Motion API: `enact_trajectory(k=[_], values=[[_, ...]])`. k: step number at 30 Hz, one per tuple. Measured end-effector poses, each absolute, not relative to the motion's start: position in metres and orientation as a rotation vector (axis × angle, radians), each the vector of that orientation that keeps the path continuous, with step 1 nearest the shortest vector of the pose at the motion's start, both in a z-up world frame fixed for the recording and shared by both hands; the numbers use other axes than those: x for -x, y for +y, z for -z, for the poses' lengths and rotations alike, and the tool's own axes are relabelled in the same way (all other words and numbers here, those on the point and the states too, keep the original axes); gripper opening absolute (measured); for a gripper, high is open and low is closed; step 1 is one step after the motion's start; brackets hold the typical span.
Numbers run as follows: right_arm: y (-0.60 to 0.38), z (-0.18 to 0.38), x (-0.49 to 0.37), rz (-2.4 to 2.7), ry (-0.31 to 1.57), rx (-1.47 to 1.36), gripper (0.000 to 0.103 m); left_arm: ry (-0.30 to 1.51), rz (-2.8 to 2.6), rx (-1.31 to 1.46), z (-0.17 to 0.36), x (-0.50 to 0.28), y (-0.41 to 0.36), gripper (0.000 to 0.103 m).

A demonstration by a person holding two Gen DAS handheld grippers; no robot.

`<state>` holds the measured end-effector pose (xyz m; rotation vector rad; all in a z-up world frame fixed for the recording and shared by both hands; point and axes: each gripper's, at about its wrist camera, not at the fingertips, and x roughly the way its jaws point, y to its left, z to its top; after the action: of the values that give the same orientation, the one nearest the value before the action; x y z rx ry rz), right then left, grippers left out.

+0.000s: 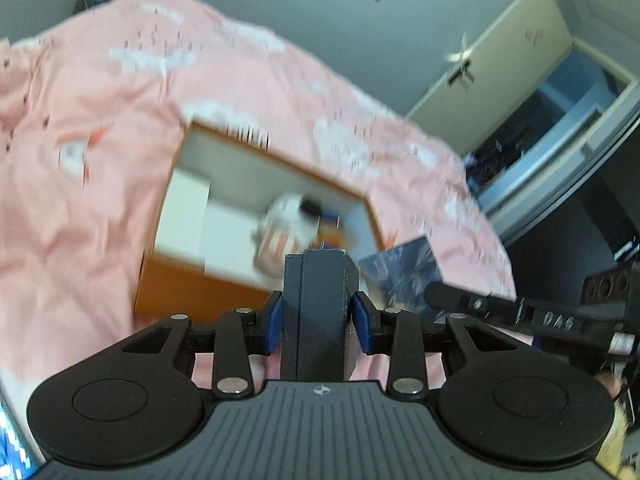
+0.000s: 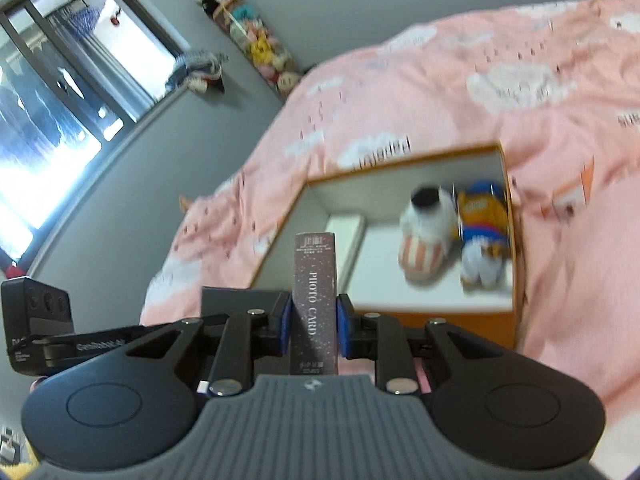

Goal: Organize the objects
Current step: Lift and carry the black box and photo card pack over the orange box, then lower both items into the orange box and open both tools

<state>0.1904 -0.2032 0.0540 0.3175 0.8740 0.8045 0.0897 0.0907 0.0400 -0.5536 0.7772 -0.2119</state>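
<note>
Nearest me, my left gripper is clamped on a dark grey box, blue pads pressing both its sides, the box standing upright between them. My right gripper is closed the same way on a slim box printed "PHOTO CARD", also upright and held around its middle. Both holds look square, so I see no need to regrip.

Just beyond the left gripper, to its right, a dark blue booklet lies on the pink bedspread, near the right gripper's arm. I judge it is waiting its turn.

Farther out sits the orange-sided storage bin with a white interior, resting on the bedspread. In the right wrist view a white flat box leans along the bin's left side, a white and pink striped plush lies in the middle, and a blue and yellow plush lies against the right wall.

I take the step to be carrying both boxes to the bin. The free space is the strip of white floor between the flat box and the plush toys, so I would bring the photo card box over that strip first, keep it upright, lower until it touches bottom, then release. I would hold the left box back so the two grippers don't crowd each other over the opening. Both views are blurred by motion, so I would slow down before lowering.
</note>
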Motion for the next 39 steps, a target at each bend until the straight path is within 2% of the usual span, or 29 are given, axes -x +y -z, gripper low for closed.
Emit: enact_trajectory(k=[7, 23, 34, 39], values=[[-0.184, -0.047, -0.231, -0.717, 0.823, -0.313, 0.024, 0.762, 0.152, 0.508, -0.036, -0.147, 0.081, 0.041], [-0.162, 0.035, -0.282, -0.639, 1.065, -0.341, 0.024, 1.111, 0.134, 0.576, 0.058, -0.217, 0.104, 0.041], [-0.161, 0.065, -0.292, -0.593, 1.212, -0.370, 0.024, 1.287, 0.108, 0.418, 0.072, -0.240, 0.082, 0.042], [-0.154, 0.069, -0.296, -0.586, 1.241, -0.348, 0.024, 1.280, 0.078, 0.265, 0.063, -0.236, 0.073, 0.048]])
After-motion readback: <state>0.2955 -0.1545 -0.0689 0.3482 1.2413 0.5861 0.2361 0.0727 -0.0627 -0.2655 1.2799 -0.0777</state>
